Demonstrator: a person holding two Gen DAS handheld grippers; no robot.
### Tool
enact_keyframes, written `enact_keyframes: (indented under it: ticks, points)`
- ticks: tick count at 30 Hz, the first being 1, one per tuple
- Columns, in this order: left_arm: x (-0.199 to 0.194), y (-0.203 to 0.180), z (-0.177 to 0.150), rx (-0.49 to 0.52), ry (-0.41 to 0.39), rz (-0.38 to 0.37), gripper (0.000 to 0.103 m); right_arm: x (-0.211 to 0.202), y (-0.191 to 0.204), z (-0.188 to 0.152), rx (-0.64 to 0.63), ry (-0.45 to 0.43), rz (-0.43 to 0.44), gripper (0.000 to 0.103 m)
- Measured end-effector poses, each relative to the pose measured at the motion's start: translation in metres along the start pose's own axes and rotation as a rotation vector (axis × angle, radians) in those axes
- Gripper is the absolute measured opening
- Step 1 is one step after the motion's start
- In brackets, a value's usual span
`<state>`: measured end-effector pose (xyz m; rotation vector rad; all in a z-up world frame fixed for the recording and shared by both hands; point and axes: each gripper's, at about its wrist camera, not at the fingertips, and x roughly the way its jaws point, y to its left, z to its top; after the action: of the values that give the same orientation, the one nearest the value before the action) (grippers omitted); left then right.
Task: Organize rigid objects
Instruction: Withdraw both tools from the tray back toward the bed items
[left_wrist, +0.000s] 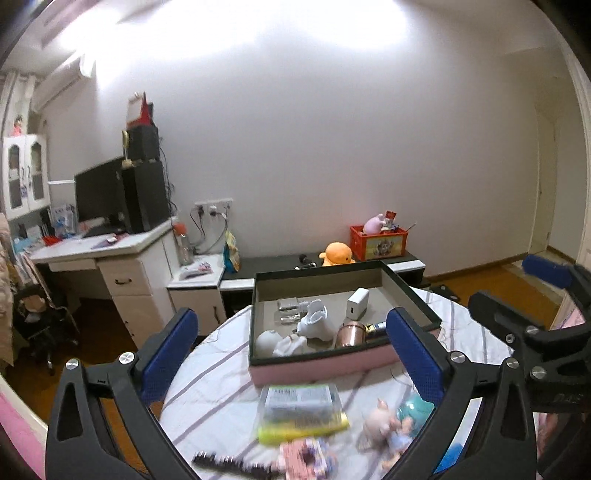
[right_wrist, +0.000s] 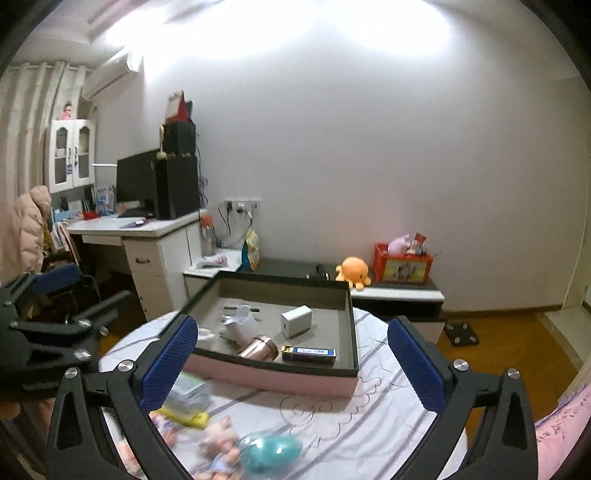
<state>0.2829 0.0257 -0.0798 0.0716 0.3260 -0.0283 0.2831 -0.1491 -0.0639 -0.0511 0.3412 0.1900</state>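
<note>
Striped round table (right_wrist: 369, 424), pink tray (right_wrist: 273, 376), white wall (left_wrist: 332, 147), both tongs (left_wrist: 291, 354) (right_wrist: 291, 358) wide open, empty.

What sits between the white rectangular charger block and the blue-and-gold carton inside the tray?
A shiny copper-coloured metal cup on its side lies between the charger block and the carton, clearest in the right wrist view.

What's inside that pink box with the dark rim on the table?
The pink box holds a white charger block, a copper cup on its side, a blue-and-gold packet, a white figurine and clear glass bottles. Its near wall hides the floor just behind it.
</note>
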Motion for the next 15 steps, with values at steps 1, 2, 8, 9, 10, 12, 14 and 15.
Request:
enact_keyframes:
  ticks: [1,2,8,9,10,12,14,15]
  points:
    - [-0.013,-0.002,-0.004,0.003,-0.02,0.019,0.103,-0.013,0.004,-0.001,-0.009,-0.021,0.003,0.103]
    - [-0.022,-0.003,-0.007,0.004,-0.031,0.027,0.103,-0.021,0.006,-0.003,-0.019,-0.032,-0.003,0.103]
    - [-0.069,-0.006,-0.023,-0.027,-0.111,0.029,0.103,-0.067,0.017,-0.023,-0.032,-0.09,-0.017,0.103]
    - [-0.073,-0.006,-0.024,-0.029,-0.118,0.025,0.103,-0.073,0.018,-0.027,-0.033,-0.097,-0.016,0.103]
    - [-0.077,-0.007,-0.026,-0.023,-0.121,0.012,0.103,-0.079,0.018,-0.03,-0.031,-0.102,-0.018,0.103]
    - [-0.084,-0.012,-0.029,-0.014,-0.13,0.008,0.103,-0.085,0.019,-0.035,-0.027,-0.108,-0.023,0.103]
    - [-0.088,-0.013,-0.032,-0.016,-0.125,0.002,0.103,-0.095,0.02,-0.041,-0.023,-0.113,-0.03,0.103]
    - [-0.09,-0.014,-0.033,-0.02,-0.126,-0.002,0.103,-0.099,0.021,-0.043,-0.021,-0.115,-0.033,0.103]
